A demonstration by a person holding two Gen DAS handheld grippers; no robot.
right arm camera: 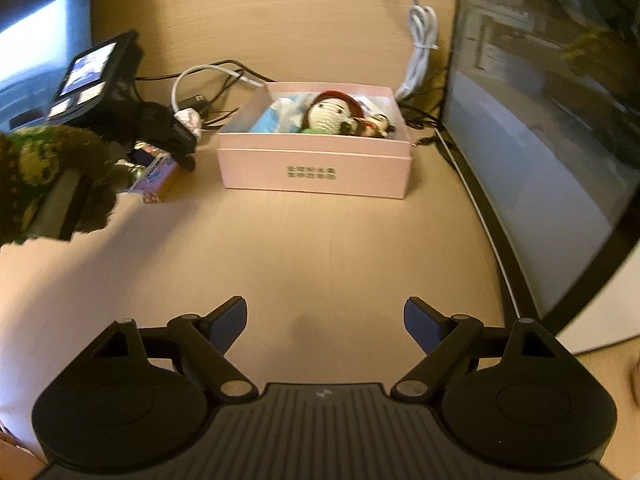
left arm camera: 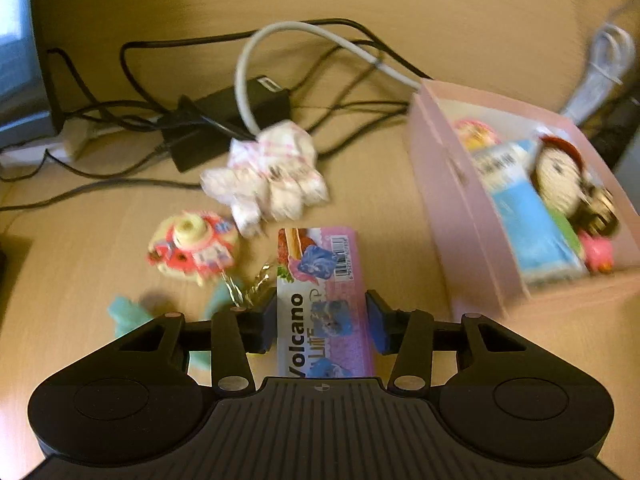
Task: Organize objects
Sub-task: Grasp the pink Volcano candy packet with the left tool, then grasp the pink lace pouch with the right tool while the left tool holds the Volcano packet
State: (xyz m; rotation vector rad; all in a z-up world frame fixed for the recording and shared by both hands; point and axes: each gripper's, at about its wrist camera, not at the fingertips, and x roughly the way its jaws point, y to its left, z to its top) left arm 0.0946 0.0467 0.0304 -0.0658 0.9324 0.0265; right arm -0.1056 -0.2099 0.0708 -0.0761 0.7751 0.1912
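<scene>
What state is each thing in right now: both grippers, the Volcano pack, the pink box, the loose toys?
Left gripper: jaws around the Volcano pack, grip unconfirmed.
Right gripper: open, empty, above the desk.
Pink box: lidless, holding a crochet doll.
White plush: lying on desk.
Round pink toy: lying on desk.

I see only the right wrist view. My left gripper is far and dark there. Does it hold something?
Observer: Yes. The left gripper is closed on a pink packet printed "Volcano".
Operator: What lies near it on the desk?
Observer: A crumpled white cloth with pink lines, a round red and yellow toy and a teal piece.
Operator: Is the pink box near?
Observer: Yes, the pink box stands just to the packet's right, with a crochet doll inside.
</scene>
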